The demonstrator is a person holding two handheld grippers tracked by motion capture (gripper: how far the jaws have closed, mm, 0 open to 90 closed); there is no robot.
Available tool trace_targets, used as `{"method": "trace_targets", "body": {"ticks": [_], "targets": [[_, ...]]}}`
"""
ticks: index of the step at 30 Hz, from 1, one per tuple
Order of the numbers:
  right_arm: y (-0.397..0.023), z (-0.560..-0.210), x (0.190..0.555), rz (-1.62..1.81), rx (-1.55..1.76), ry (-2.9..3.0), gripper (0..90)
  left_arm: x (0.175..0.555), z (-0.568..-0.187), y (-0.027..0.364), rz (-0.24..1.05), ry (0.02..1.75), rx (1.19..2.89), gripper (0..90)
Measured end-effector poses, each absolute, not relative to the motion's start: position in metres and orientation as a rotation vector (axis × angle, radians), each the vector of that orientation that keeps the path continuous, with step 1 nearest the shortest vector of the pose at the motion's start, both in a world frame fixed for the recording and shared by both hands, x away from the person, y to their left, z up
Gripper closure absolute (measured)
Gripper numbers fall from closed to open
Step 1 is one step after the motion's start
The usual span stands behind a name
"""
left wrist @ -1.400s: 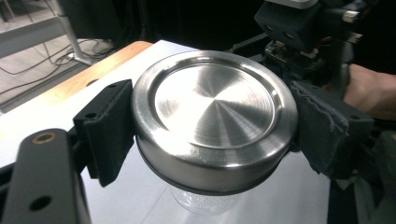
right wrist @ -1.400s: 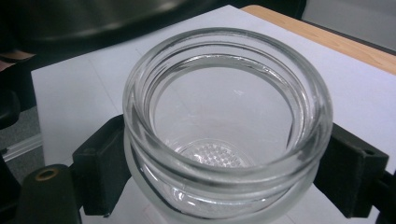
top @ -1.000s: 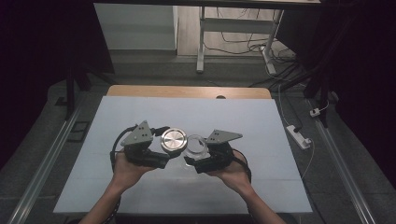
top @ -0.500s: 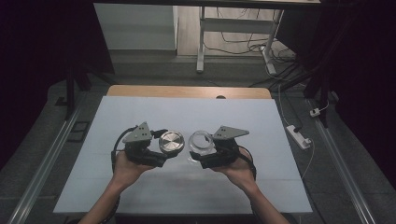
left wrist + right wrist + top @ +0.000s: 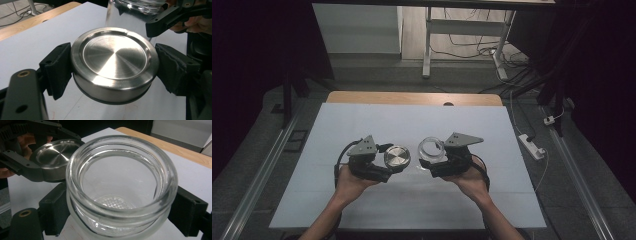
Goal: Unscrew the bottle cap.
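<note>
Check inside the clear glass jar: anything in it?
The clear round glass jar looks empty: its textured base shows through the open mouth. The black fingers cover its lower outer sides.

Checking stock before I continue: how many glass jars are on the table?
1. The glass jar is clamped in the right tool, beside the metal lid in the left tool.

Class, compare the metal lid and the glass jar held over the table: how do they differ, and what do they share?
The metal lid is opaque brushed steel; the glass jar is clear. The lid is shallow and flat-topped; the jar is deeper, open at the top and empty. The lid sits in the left claw, the jar in the right claw. Both are round and clamped between black pads.
</note>
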State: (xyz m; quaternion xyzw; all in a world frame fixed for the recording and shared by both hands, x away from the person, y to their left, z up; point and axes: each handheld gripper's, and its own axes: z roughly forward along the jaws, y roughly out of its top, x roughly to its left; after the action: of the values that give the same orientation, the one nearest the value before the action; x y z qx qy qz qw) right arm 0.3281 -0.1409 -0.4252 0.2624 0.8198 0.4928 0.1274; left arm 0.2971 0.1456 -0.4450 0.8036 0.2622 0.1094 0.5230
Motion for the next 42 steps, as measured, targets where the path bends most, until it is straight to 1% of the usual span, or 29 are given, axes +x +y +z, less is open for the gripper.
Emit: {"method": "trace_targets", "body": {"ticks": [18, 28, 42], "targets": [[-0.139, -0.426, 0.348, 1.424, 0.794, 2.348, 15.1, 0.284, -0.458, 0.138, 0.219, 0.601, 1.949, 19.5], [-0.127, -0.429, 0.364, 1.412, 0.800, 2.354, 15.1, 0.277, -0.466, 0.130, 0.207, 0.586, 1.969, 19.5], [-0.117, -0.432, 0.375, 1.409, 0.804, 2.356, 15.1, 0.275, -0.474, 0.122, 0.200, 0.570, 1.978, 19.5]]}}
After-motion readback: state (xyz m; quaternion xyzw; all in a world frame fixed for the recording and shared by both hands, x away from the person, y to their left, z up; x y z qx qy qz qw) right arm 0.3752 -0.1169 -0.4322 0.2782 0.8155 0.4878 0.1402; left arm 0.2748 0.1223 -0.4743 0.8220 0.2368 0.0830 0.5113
